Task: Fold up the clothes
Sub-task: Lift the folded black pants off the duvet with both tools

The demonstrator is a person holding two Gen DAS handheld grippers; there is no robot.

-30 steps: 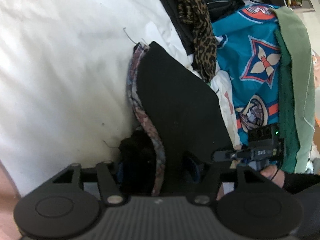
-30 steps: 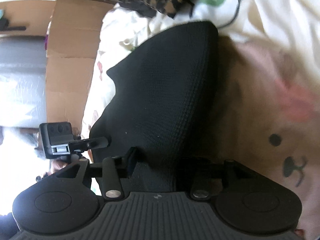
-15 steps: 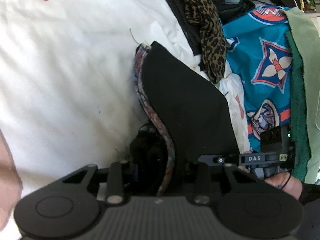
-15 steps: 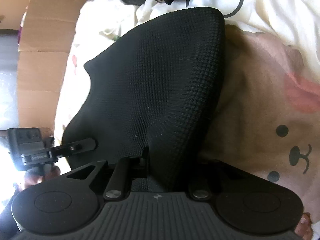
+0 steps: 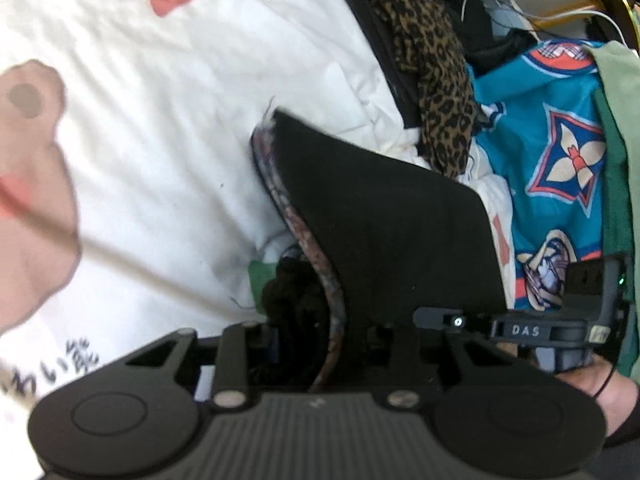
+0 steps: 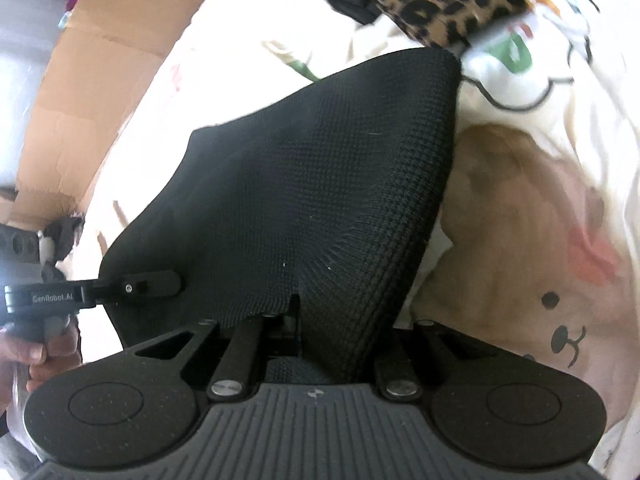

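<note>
A black knit garment (image 5: pixel 384 220) with a patterned purple lining edge (image 5: pixel 304 240) is stretched between both grippers above a white printed bedsheet (image 5: pixel 160 140). My left gripper (image 5: pixel 320 344) is shut on one corner of it, with bunched black fabric at the jaws. My right gripper (image 6: pixel 316 328) is shut on the other corner; the cloth (image 6: pixel 320 184) fans away from its jaws. The right gripper's body shows at the right of the left wrist view (image 5: pixel 560 328), and the left one at the left of the right wrist view (image 6: pixel 60 296).
A leopard-print garment (image 5: pixel 432 60) lies at the back. A teal patterned cloth (image 5: pixel 560 152) and a green cloth (image 5: pixel 624 160) are piled to the right. A cardboard box (image 6: pixel 92 92) stands beside the bed.
Both grippers have carried the black garment across the sheet; the bear print now shows at the left. The garment stays stretched between them.
</note>
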